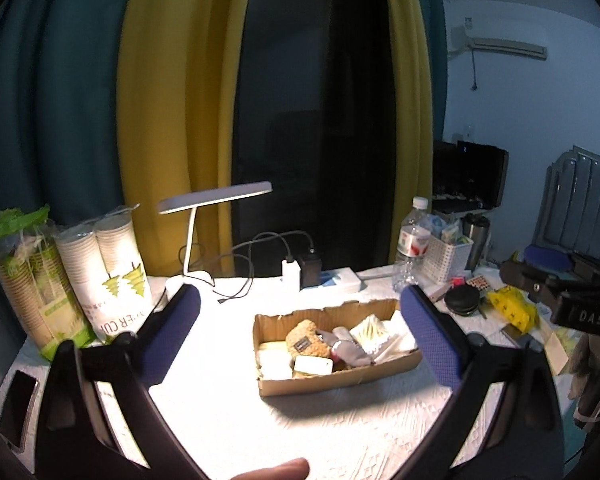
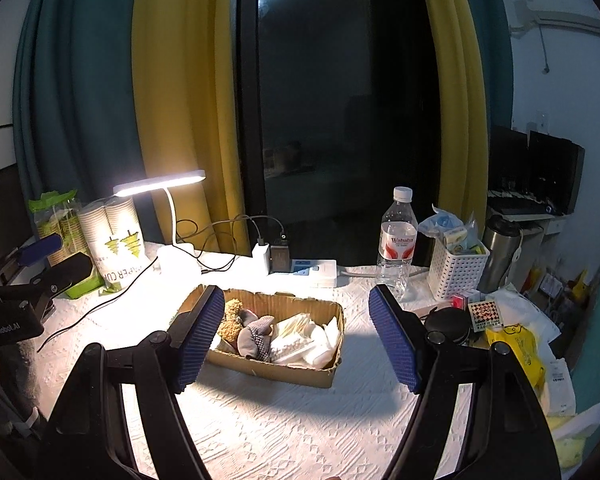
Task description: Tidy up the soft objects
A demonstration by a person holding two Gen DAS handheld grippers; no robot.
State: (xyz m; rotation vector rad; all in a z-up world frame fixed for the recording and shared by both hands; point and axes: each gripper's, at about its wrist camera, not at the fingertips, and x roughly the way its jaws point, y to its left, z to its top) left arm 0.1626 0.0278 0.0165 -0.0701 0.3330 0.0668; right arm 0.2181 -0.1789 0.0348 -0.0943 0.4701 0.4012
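Observation:
A low cardboard box (image 1: 340,378) (image 2: 276,370) sits mid-table on the white cloth. It holds a tan fuzzy plush (image 1: 306,338) (image 2: 232,322), a grey fabric piece (image 1: 350,346) (image 2: 256,336), white packets (image 1: 312,366) and white soft items (image 2: 300,344). My left gripper (image 1: 300,340) hovers in front of the box, open, nothing between its blue pads. My right gripper (image 2: 296,340) also hovers before the box, open and empty. Each gripper shows at the edge of the other's view.
Sleeves of paper cups (image 1: 112,276) (image 2: 116,240) and a lit desk lamp (image 2: 160,184) stand at the left. A power strip (image 2: 316,272), water bottle (image 2: 396,240), white basket (image 2: 456,268), steel tumbler (image 2: 500,252), black round case (image 2: 448,324) and yellow bag (image 2: 516,344) crowd the right.

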